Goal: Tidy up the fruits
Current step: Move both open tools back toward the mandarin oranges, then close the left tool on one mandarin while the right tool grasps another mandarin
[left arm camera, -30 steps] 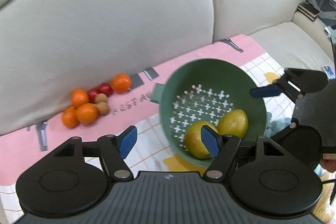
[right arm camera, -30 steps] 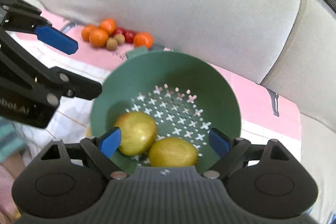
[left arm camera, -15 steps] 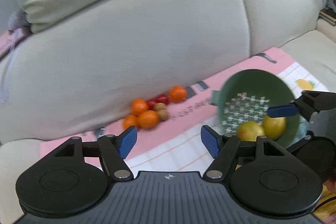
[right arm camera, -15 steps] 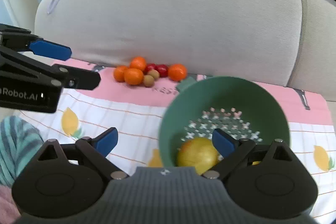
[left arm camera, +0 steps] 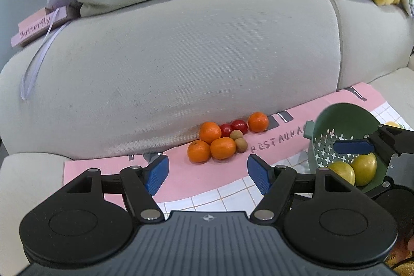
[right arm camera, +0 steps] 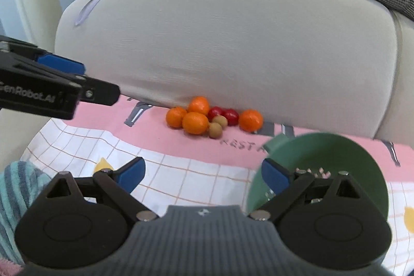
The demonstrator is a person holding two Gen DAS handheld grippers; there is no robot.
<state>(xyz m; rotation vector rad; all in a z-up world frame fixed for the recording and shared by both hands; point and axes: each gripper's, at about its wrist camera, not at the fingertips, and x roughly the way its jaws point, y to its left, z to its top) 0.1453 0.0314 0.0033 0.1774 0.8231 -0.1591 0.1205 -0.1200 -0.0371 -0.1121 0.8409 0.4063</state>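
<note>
Both tools stood empty: the left gripper (left arm camera: 207, 173) and the right gripper (right arm camera: 203, 179) each had its blue-padded jaws spread wide, with nothing between them. Each pointed down over the pink-bordered, white-checked picnic cloth (left arm camera: 212, 188) spread on the pale grey sofa seat (left arm camera: 28, 172). Just right of the left gripper, the round green plastic colander (left arm camera: 341, 118) sat tilted on the cloth, holding two yellow-green round fruits (left arm camera: 364, 168) that lay touching each other; this part of the sorting appeared done. Farther out, against the foot of the sofa backrest (left arm camera: 181, 64), lay a tight cluster of loose fruit: four small oranges (left arm camera: 223, 148), two red round fruits (left arm camera: 239, 125) and two small brown ones (left arm camera: 236, 135). These eight pieces seemingly remained to be gathered, so the task looked less than half finished.
</note>
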